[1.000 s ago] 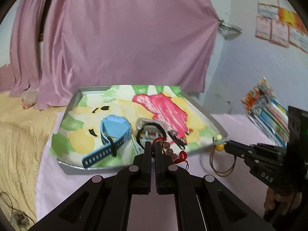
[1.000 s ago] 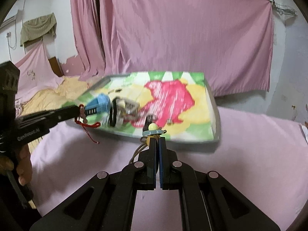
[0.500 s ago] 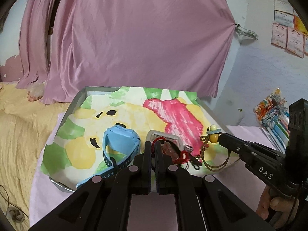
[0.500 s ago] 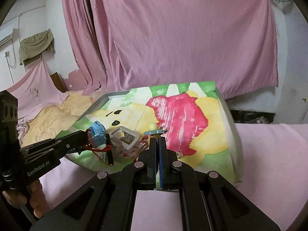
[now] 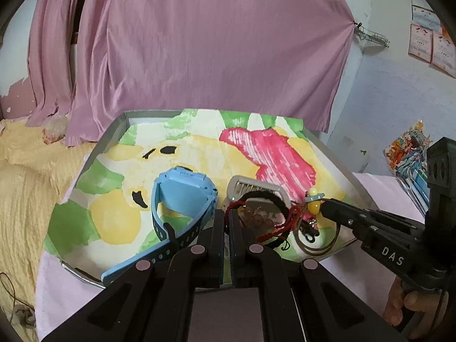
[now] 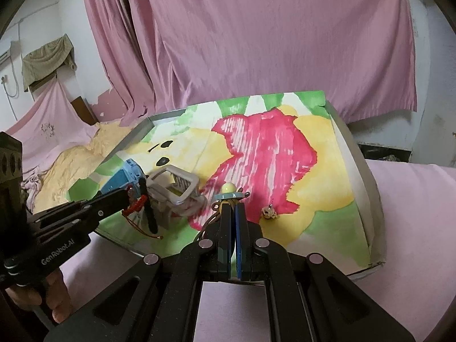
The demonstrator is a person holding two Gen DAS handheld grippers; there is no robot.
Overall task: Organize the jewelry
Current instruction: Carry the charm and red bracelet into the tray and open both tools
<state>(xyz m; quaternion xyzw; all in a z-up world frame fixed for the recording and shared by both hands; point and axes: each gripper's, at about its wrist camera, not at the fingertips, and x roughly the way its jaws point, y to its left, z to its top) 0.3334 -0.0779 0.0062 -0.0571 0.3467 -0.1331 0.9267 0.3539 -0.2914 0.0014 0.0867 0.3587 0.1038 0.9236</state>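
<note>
My left gripper (image 5: 225,213) is shut on a red cord bracelet (image 5: 258,217) with pinkish beads, held low over the near part of the metal tray (image 5: 114,131). My right gripper (image 6: 230,205) is shut on a brown cord necklace (image 6: 228,187) with a yellow bead and a blue disc, its loop hanging over the tray's near edge. In the tray lie a blue watch (image 5: 182,196), a white plastic clip (image 5: 256,188) with a black hair band (image 5: 273,196) on it, and a small earring (image 6: 268,212). The two gripper tips are close together.
A painted paper in yellow, pink and green lines the tray (image 6: 367,188). The tray sits on a pink cloth (image 6: 413,213). A yellow blanket (image 5: 22,188) lies to the left, a pile of colourful books (image 5: 407,154) to the right, and a pink curtain (image 5: 199,42) hangs behind.
Both grippers have moved forward from the pink cloth to over the tray, carrying the bracelet and the necklace. The right gripper has come closer to the left one.
</note>
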